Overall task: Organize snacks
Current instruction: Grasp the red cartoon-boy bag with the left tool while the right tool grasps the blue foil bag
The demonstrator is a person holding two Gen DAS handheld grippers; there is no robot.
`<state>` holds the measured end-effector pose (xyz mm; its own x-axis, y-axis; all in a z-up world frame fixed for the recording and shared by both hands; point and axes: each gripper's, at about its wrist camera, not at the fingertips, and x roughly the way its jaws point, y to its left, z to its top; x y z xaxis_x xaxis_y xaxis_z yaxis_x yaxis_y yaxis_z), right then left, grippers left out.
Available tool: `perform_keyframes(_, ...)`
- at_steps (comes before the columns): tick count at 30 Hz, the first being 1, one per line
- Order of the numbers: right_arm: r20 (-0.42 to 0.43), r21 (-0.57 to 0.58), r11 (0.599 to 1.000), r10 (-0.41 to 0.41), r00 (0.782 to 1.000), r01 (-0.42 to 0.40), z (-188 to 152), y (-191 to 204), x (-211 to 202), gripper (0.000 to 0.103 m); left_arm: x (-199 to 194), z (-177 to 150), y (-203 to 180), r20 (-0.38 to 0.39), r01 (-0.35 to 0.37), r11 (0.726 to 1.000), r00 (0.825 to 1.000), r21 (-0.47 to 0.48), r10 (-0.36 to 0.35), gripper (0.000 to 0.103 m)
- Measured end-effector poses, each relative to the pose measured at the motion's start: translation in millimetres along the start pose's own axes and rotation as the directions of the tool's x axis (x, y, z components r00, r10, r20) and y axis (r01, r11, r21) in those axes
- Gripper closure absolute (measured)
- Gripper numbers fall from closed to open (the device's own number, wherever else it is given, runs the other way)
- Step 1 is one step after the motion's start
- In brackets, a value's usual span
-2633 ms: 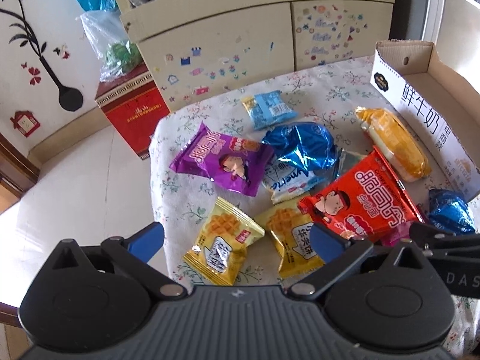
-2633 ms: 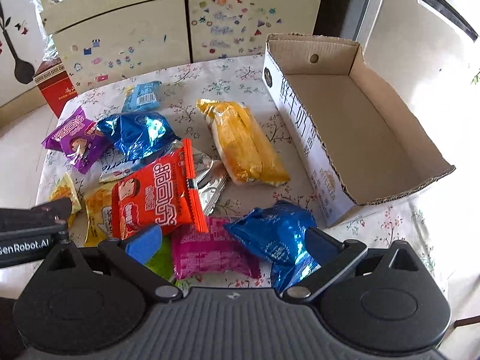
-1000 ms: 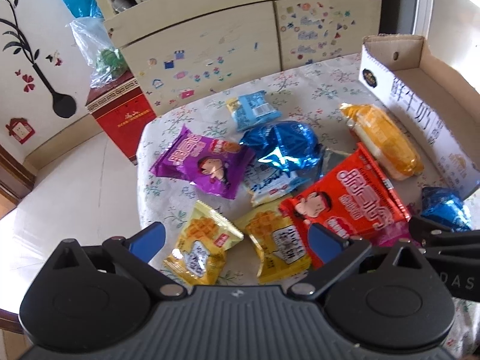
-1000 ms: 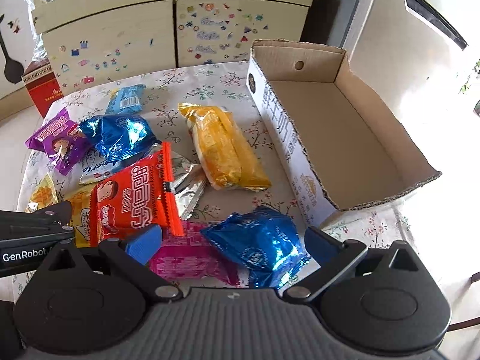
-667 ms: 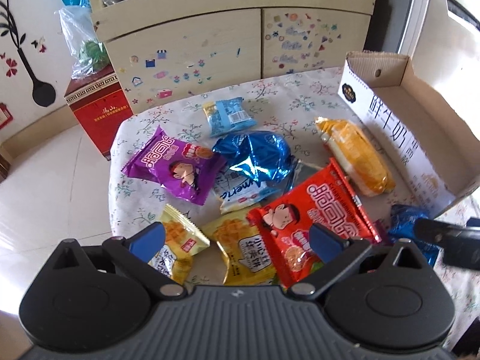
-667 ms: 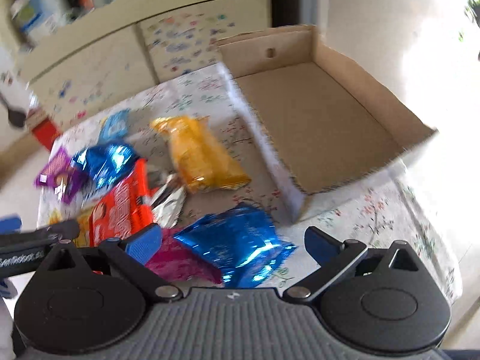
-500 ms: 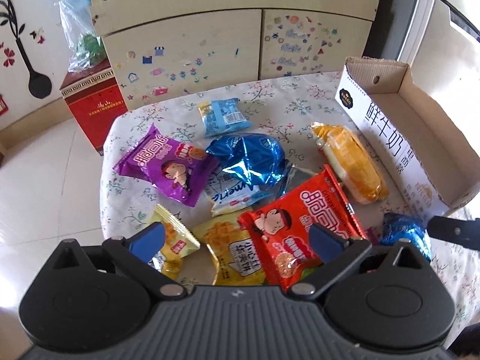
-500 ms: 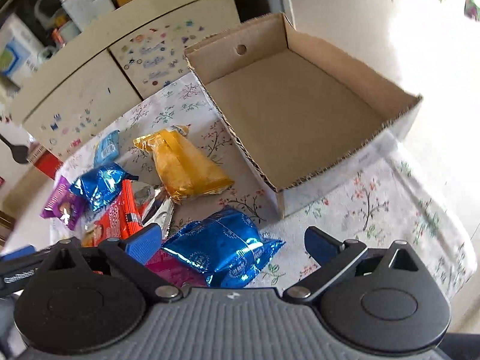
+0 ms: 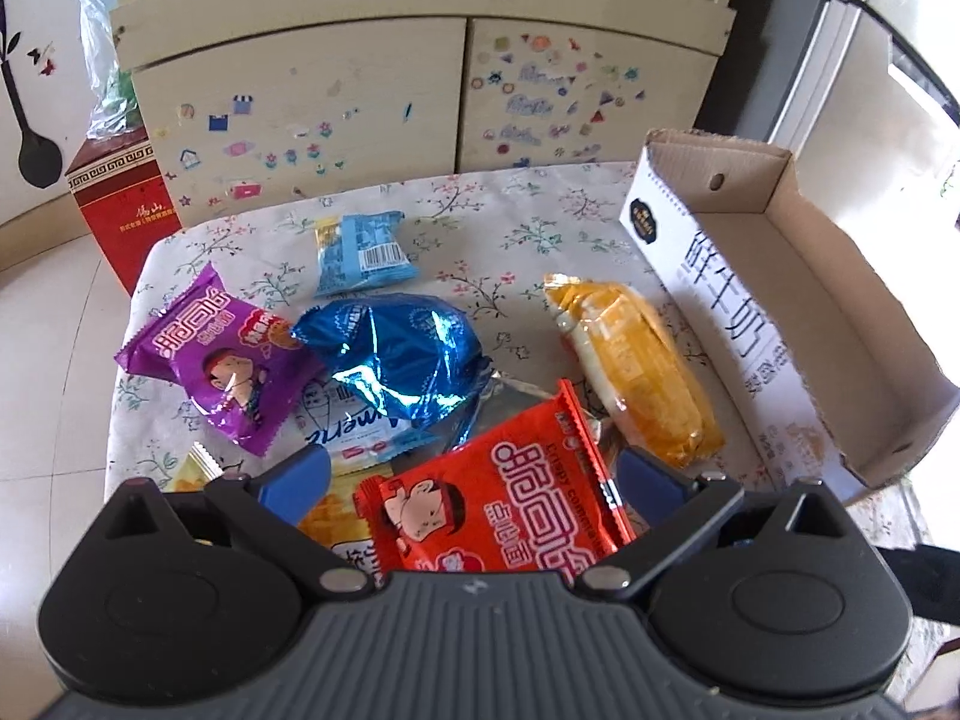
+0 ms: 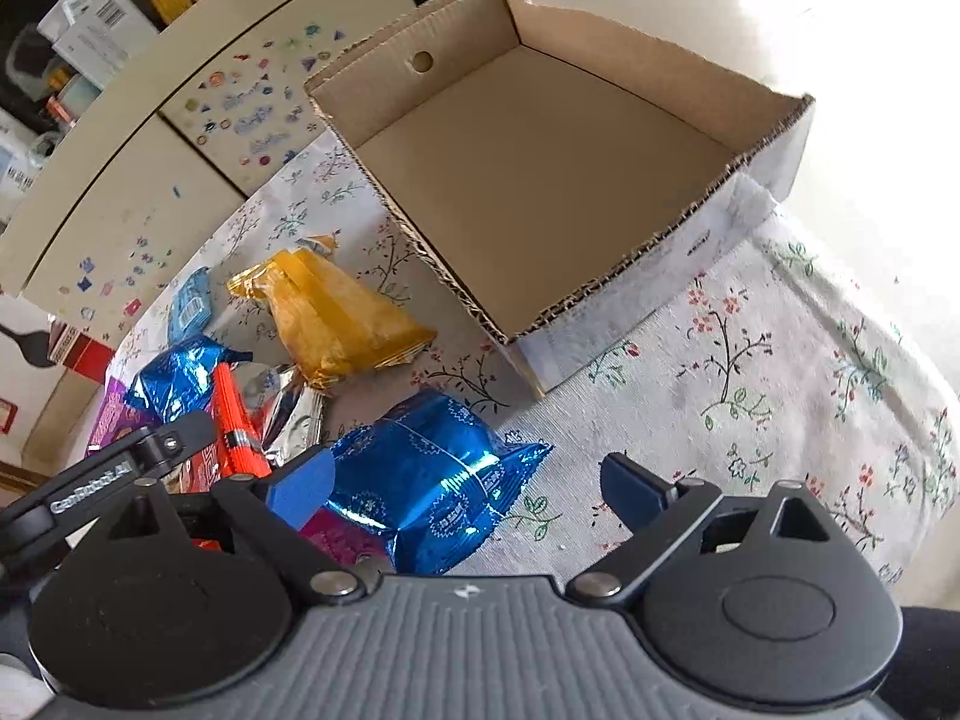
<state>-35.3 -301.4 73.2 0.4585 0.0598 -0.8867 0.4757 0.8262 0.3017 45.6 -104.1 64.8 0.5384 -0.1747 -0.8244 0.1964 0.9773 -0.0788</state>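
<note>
**Snacks scattered on flowered cloth, box bare beside them**

Small table [image 9: 540, 228] under a white cloth printed with little flower sprigs. Pale tiled floor around it, bright glare from a window at the right. Behind the table, a cream cabinet [image 9: 360, 90] dotted with small stickers; a red carton [image 9: 123, 204] on the floor at its left, clear plastic bag on top.

Open cardboard box [image 10: 540, 180] at the table's right side, nothing inside. Orange packet [image 9: 636, 360] just beside its printed wall.

Left gripper [image 9: 474, 474] fingers wide apart, red packet [image 9: 498, 498] lying loose between them. Purple packet [image 9: 222, 360], blue foil packet [image 9: 396, 354] and light-blue packet [image 9: 360, 252] farther back.

Right gripper [image 10: 468, 474] jaws spread, just been closing a little, around a second blue foil packet [image 10: 426, 480]; left pad at the foil's edge, right pad clear of it.
</note>
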Motion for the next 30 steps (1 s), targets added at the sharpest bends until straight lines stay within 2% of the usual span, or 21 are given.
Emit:
perform_keyframes(7, -0.029, 0.067, 0.997, 0.03, 0.999, -0.028, 2.9, -1.6, 13.0, 0.008, 16.1, -9.3, 9.9, -0.049, -0.053, 0.999, 0.997, -0.011, 0.053, 0.002)
perform_keyframes(16, -0.072, 0.135, 0.99, 0.04, 0.997, -0.03, 1.7, 5.5, 29.9, 0.008, 9.2, -21.9, 34.1, -0.081, -0.031, 0.999, 0.996, -0.014, 0.03, 0.004)
perform_keyframes(22, -0.076, 0.141, 0.99, 0.014, 0.997, -0.003, -0.8, 15.0, 41.5, 0.008, 6.1, -20.1, 35.8, -0.064, -0.034, 0.999, 0.997, -0.017, 0.033, 0.004)
perform_keyframes(26, -0.1, 0.124, 0.992, 0.013, 0.995, -0.001, -7.2, 18.8, 50.5, 0.017, 8.8, -21.9, 29.8, -0.074, -0.035, 0.999, 0.997, 0.01, 0.036, 0.004)
perform_keyframes(27, -0.1, 0.124, 0.992, 0.02, 0.995, -0.008, -8.9, 17.7, 50.2, 0.018, 8.8, -22.6, 27.6, -0.073, -0.04, 0.999, 0.996, 0.027, 0.042, 0.005)
perform_keyframes(30, -0.085, 0.103, 0.994, 0.034, 0.996, -0.025, -12.3, 18.3, 47.0, 0.025, 6.7, -24.9, 23.2, -0.07, -0.024, 0.998, 0.997, 0.06, 0.028, 0.019)
